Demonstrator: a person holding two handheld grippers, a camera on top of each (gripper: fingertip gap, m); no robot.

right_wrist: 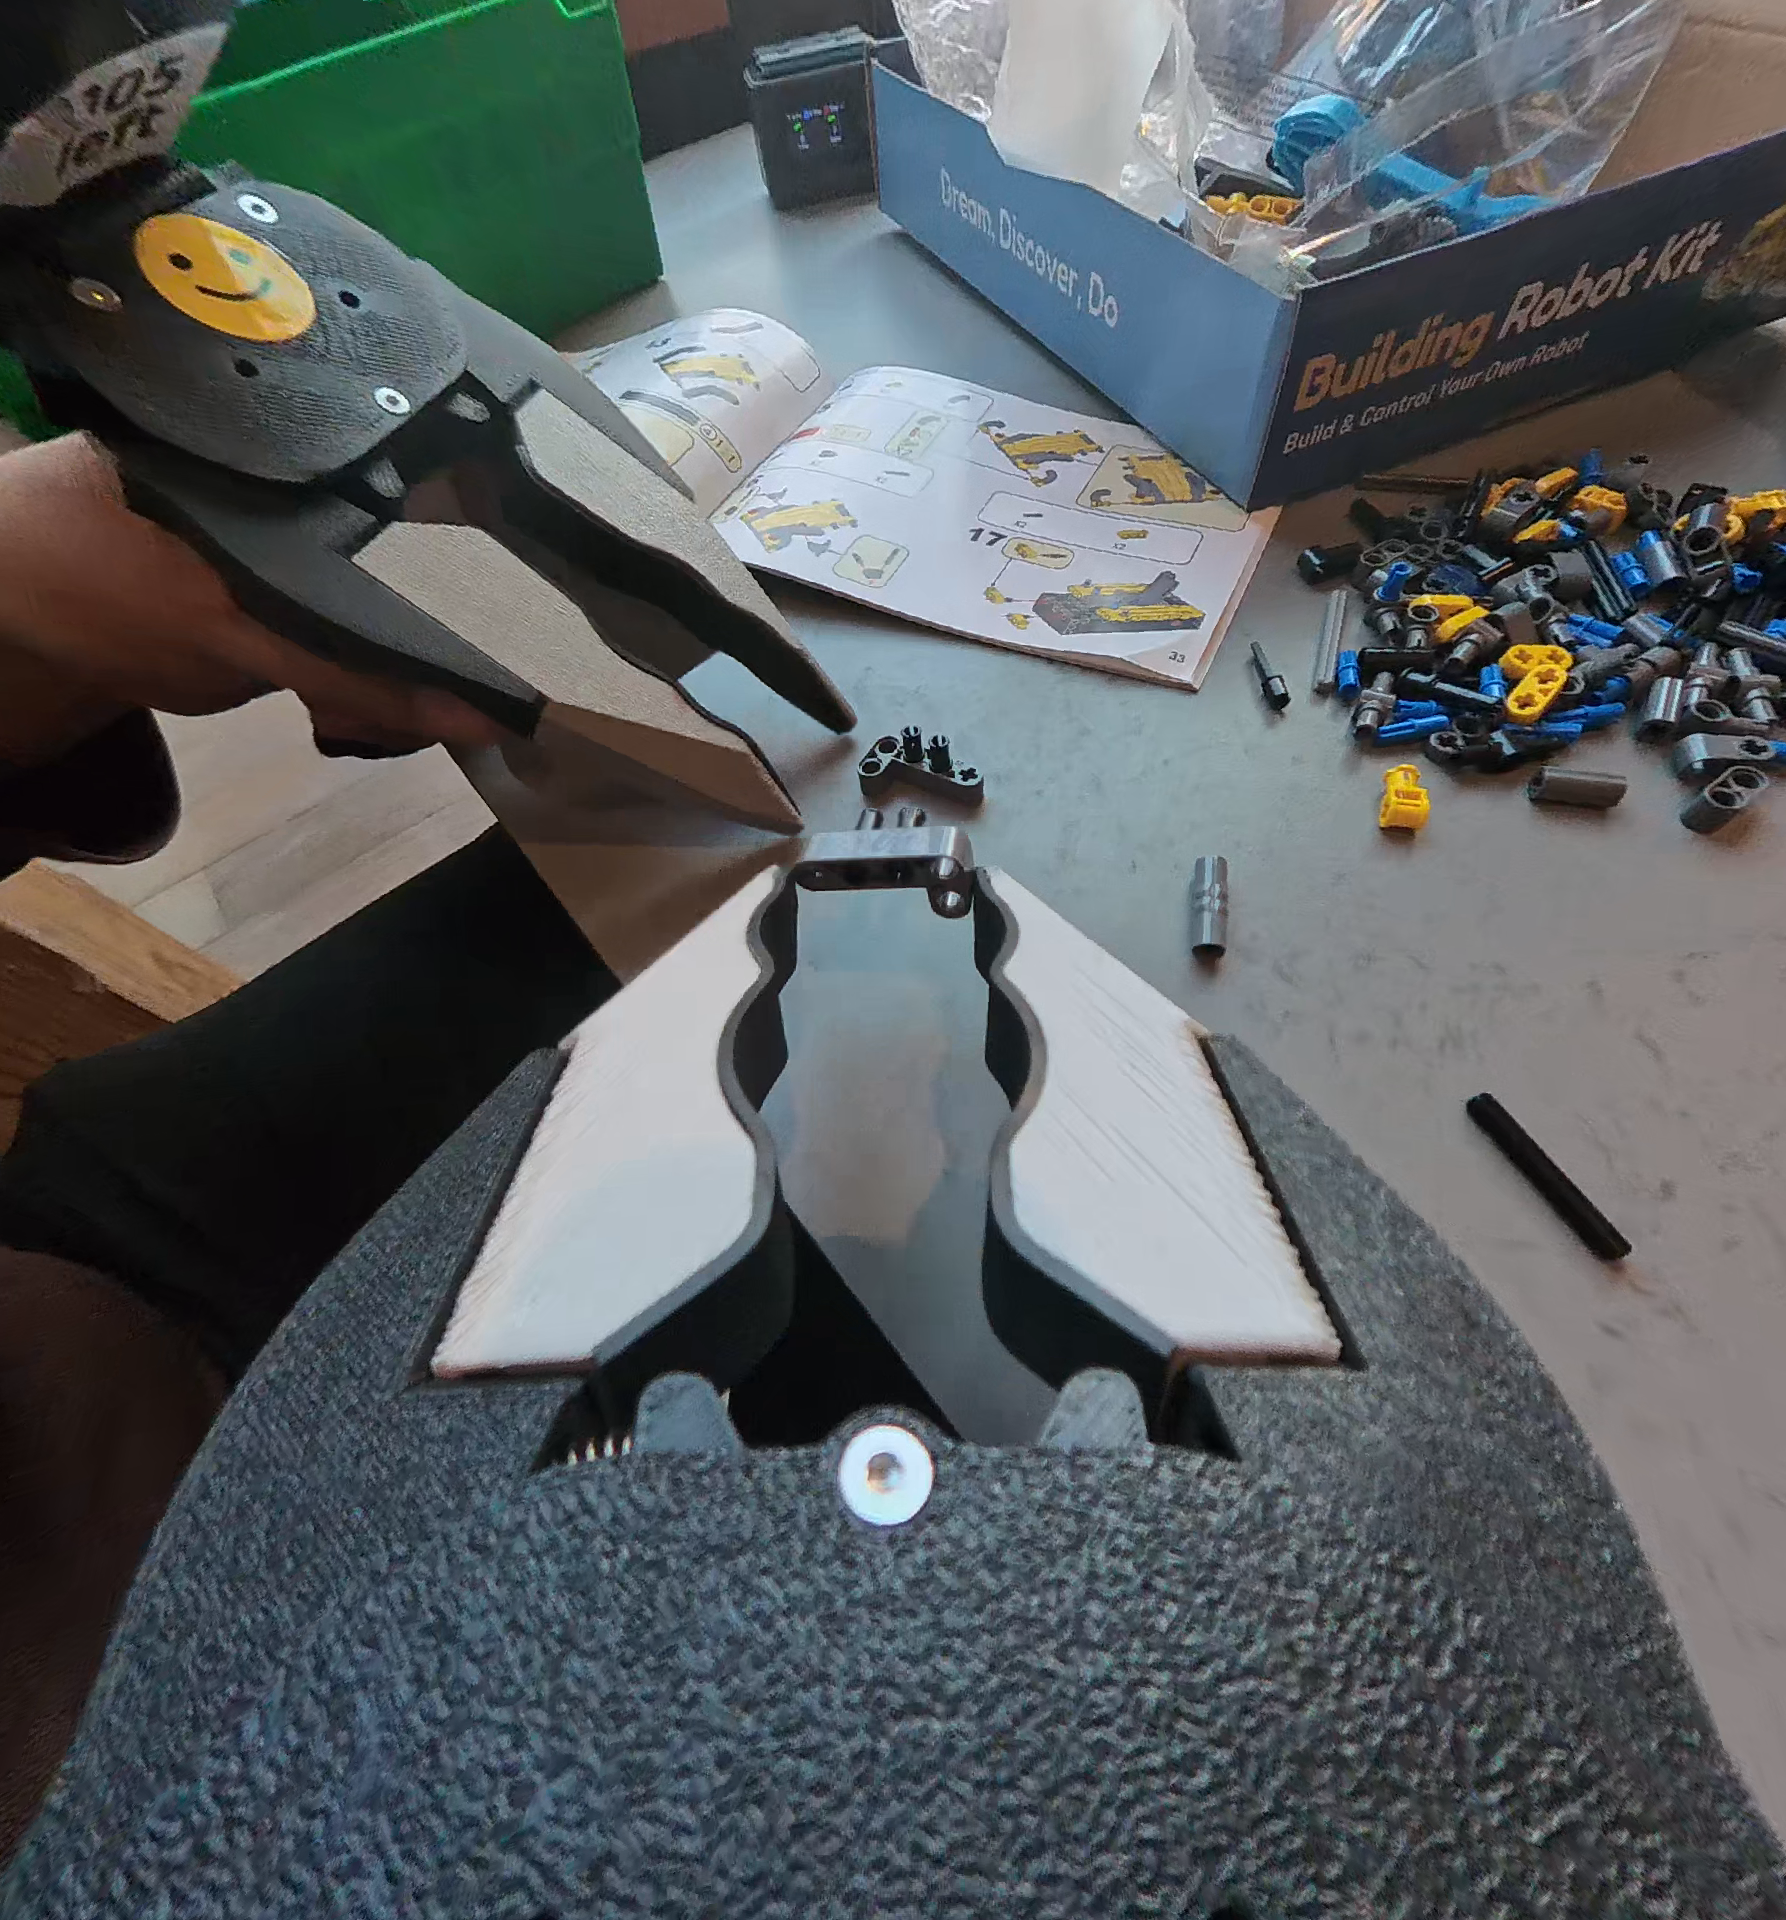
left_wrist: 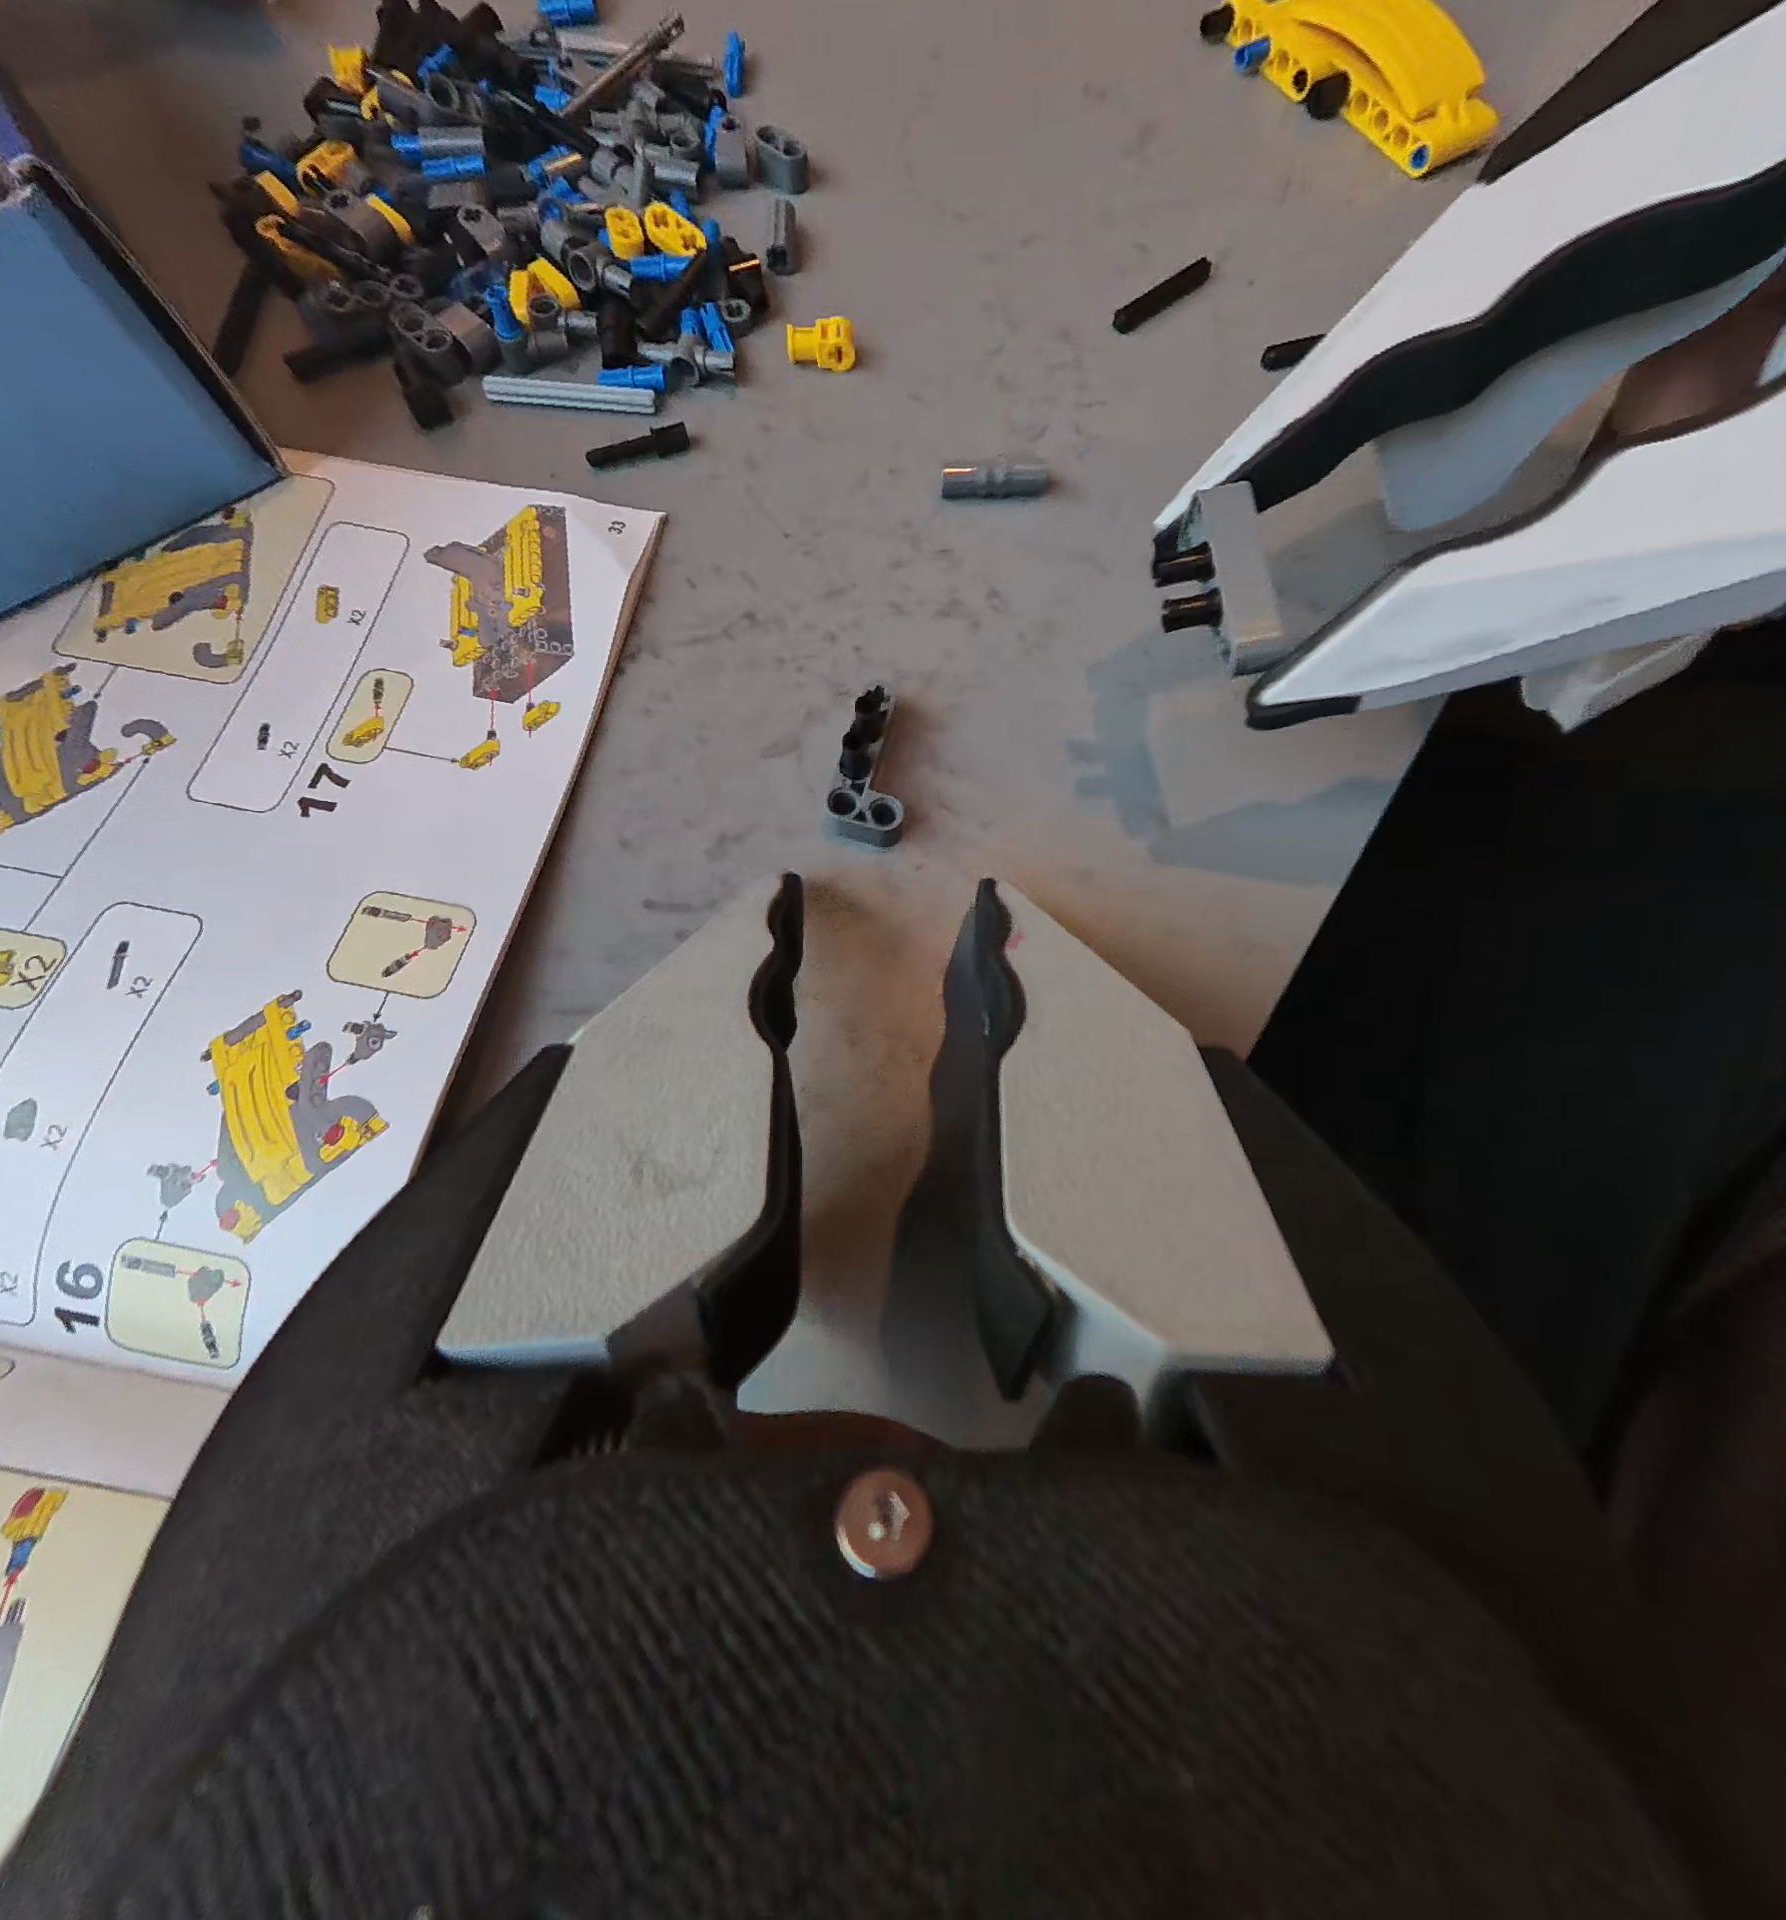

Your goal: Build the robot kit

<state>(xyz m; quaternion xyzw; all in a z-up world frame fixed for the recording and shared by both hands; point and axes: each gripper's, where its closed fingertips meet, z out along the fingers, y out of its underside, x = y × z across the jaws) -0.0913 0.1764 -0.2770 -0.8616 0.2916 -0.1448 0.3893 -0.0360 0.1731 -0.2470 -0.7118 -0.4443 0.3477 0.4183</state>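
My left gripper (left_wrist: 887, 899) is open and empty, low over the grey table (left_wrist: 972, 623). Just ahead of its tips lies a small dark grey L-shaped piece with black pins (left_wrist: 865, 769). My right gripper (right_wrist: 884, 883) is shut on a grey beam with two black pins (right_wrist: 884, 860), held at the fingertips above the table. The L-shaped piece (right_wrist: 920, 764) lies just beyond it. In the left wrist view the right gripper (left_wrist: 1216, 613) comes in from the right with the beam (left_wrist: 1237, 582). In the right wrist view the left gripper (right_wrist: 821, 774) is held by a hand, tips close to the L-shaped piece.
A pile of black, grey, blue and yellow parts (left_wrist: 515, 208) (right_wrist: 1595, 623) lies beyond. An open instruction booklet (left_wrist: 276, 831) (right_wrist: 993, 530) and a blue box (right_wrist: 1284, 312) are near. A grey sleeve (right_wrist: 1209, 902), a black axle (right_wrist: 1549, 1174) and a yellow assembly (left_wrist: 1356, 73) lie loose. The grippers' ends are close to 7 cm from one another.
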